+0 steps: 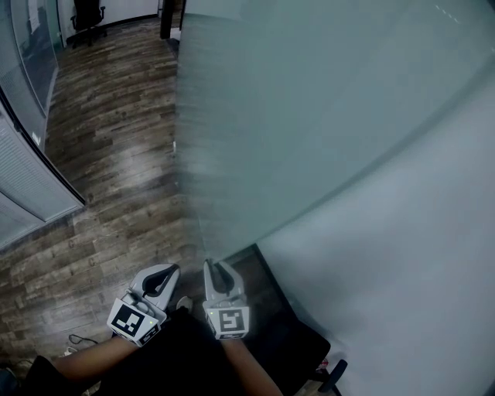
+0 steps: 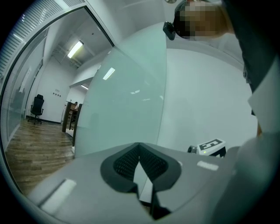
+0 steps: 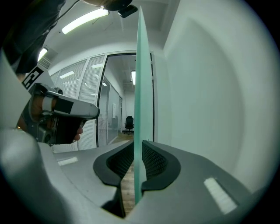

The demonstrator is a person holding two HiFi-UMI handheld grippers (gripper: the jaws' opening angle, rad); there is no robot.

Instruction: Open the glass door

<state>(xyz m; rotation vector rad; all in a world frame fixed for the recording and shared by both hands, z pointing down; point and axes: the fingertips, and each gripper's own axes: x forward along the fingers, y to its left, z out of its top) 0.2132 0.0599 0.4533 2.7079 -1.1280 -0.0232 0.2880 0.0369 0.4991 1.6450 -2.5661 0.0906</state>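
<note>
Head view: frosted pale-green glass door (image 1: 309, 116) stands over brown wooden floor (image 1: 116, 155), its edge at right tongs (image 1: 217, 271). Left gripper view: left tongs (image 2: 139, 146) clenched, empty. Right gripper view: right tongs clamped on door edge.

You are in an office corridor. Indicators: wood-plank floor (image 1: 116, 155), glazed partitions with slatted blinds (image 1: 27, 182) on the left, a swivel office chair (image 1: 87, 15) at the far end, ceiling strip lights (image 3: 85, 19), and a frosted glass door (image 1: 309, 100) on the right.

Closed left gripper (image 1: 166, 273), clamped right gripper (image 1: 215, 269)
</note>
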